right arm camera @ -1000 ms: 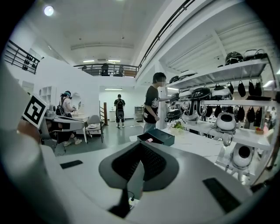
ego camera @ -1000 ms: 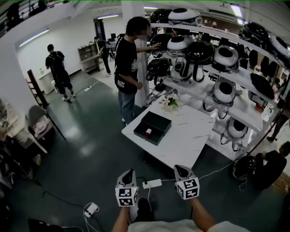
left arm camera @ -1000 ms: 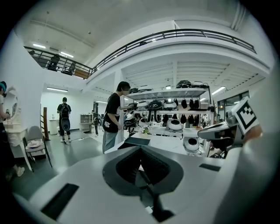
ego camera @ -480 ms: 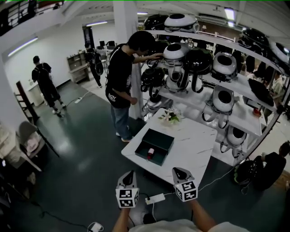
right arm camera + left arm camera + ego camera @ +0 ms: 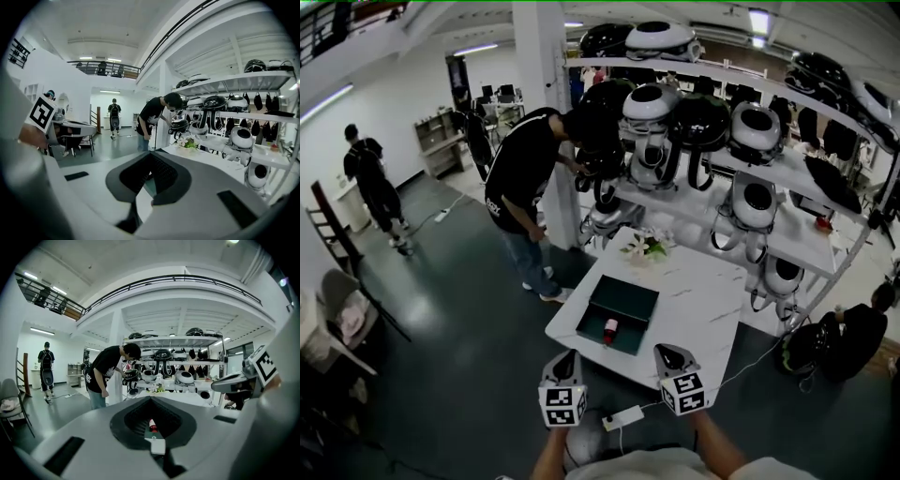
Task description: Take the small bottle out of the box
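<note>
- The dark, shiny floor (image 5: 459,319) fills the left half of the head view. A second person (image 5: 370,183) stands far off near the back wall.
- A tall white rack (image 5: 797,220) runs along the right side. Its shelves are loaded with rounded black and white shells.
- A white table (image 5: 703,305) stands in front of the rack, one corner pointing toward the camera.
- A person in a black shirt (image 5: 520,178) bends toward the rack at the table's far left, hands up at a shelf.
- A dark green box (image 5: 628,302) lies open on the near left part of the table, close to the edge.
- The left gripper (image 5: 565,361) is held low in the foreground, short of the table and aimed toward the box. In the left gripper view its jaws (image 5: 151,398) are together at the tips with nothing clamped between them.
- The right gripper (image 5: 666,354) is held beside the left one, also short of the table. In the right gripper view its jaws (image 5: 152,153) are likewise together and empty.
- A bunch of flowers (image 5: 645,247) sits at the far end of the table, near the rack.
- A white power strip (image 5: 623,416) lies on the floor between the two grippers.
- The small bottle (image 5: 609,330), red and white, lies inside the box toward its near end, well apart from both grippers. It also shows far off through the gap in the left gripper view (image 5: 152,425).
</note>
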Demonstrator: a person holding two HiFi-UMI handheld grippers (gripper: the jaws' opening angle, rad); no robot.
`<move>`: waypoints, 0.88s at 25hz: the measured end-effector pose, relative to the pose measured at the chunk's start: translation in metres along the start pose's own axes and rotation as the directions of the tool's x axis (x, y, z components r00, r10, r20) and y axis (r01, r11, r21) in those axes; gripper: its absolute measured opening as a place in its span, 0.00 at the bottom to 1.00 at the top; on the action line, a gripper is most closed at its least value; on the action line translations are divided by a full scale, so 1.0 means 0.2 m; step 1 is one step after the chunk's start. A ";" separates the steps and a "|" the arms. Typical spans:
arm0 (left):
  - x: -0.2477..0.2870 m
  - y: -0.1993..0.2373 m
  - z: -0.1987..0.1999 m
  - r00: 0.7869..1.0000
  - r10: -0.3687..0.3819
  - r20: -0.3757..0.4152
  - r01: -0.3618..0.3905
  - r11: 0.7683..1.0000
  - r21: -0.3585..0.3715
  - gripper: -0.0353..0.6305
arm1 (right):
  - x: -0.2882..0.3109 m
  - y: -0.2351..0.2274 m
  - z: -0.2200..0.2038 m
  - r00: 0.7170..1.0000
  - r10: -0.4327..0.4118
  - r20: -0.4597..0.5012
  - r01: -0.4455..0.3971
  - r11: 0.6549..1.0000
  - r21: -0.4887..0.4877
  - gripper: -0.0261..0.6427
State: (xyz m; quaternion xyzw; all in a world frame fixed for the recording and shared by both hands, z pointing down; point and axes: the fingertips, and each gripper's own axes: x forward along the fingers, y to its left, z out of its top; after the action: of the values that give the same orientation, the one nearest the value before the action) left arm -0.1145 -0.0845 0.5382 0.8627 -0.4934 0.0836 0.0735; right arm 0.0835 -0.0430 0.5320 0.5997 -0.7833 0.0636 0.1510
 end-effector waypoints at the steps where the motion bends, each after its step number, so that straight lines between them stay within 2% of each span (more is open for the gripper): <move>1: 0.02 0.01 0.00 1.000 -0.005 -0.002 0.005 1.000 0.001 0.08 | 0.01 0.00 -0.01 1.000 -0.003 -0.003 0.003 1.000 0.003 0.07; 12: 0.17 0.00 0.00 0.999 -0.032 -0.037 0.033 0.999 0.008 0.08 | 0.09 -0.09 -0.03 0.999 -0.013 -0.034 0.014 0.999 0.030 0.07; 22: 0.43 -0.02 0.01 0.998 0.030 -0.060 -0.030 1.000 -0.004 0.08 | 0.33 -0.30 -0.04 0.998 0.057 -0.036 -0.056 0.998 0.026 0.07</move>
State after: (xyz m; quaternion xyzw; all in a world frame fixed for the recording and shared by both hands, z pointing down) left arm -0.0674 -0.1548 0.5552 0.8520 -0.5041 0.1096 0.0891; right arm 0.1274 -0.1175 0.5543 0.5779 -0.7961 0.0888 0.1560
